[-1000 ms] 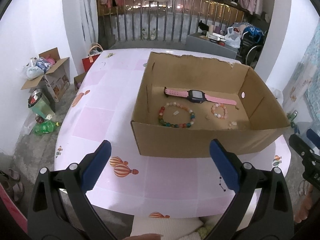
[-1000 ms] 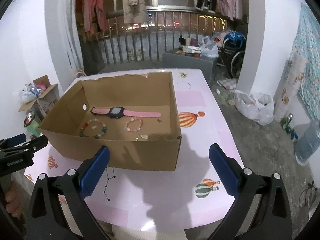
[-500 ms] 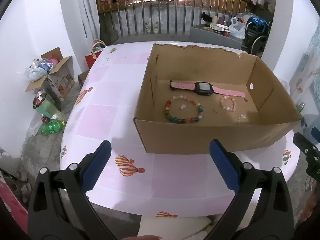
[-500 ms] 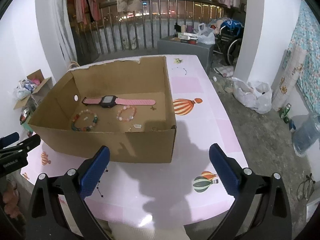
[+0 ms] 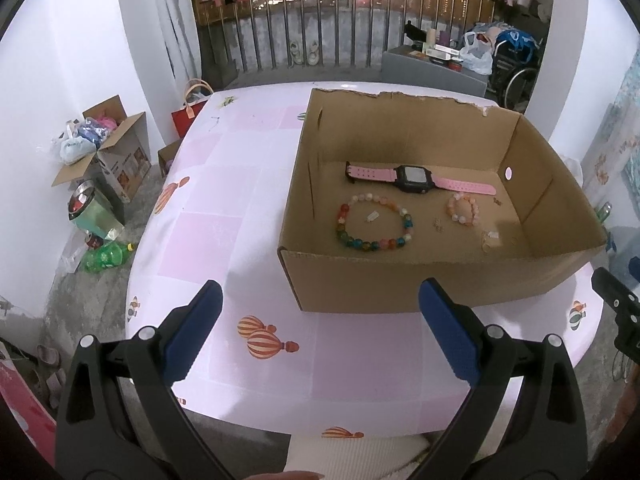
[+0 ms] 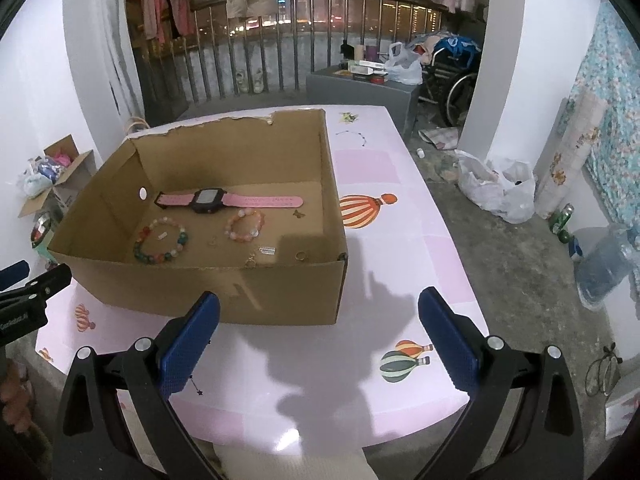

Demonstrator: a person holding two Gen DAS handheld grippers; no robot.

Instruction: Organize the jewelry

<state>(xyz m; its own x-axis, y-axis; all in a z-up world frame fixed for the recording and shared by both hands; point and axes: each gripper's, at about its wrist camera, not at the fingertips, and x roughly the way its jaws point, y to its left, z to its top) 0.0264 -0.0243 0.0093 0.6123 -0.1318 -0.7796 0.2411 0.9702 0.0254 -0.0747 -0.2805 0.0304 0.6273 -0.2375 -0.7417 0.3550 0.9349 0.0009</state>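
Note:
An open cardboard box (image 5: 400, 284) (image 6: 224, 292) stands on the pink table. Inside lie a pink-strapped watch (image 5: 416, 178) (image 6: 208, 200), a multicoloured bead bracelet (image 5: 374, 226) (image 6: 162, 242), a smaller pink bead bracelet (image 5: 463, 209) (image 6: 246, 225) and tiny pieces such as a ring (image 6: 301, 256). My left gripper (image 5: 320, 332) hovers open above the table's near edge, left of the box front. My right gripper (image 6: 318, 336) is open too, near the box's front right corner. Both hold nothing.
The pink balloon-print tablecloth (image 5: 224, 216) (image 6: 384, 264) covers the table. On the floor at left sit an open carton of bags (image 5: 104, 144) and bottles (image 5: 102, 256). At right are a white plastic bag (image 6: 500, 188), a water jug (image 6: 604, 268) and a wheelchair (image 6: 452, 80).
Both cameras have risen and tipped down, so more of the box floor shows. The jewelry has not moved and both grippers stay open.

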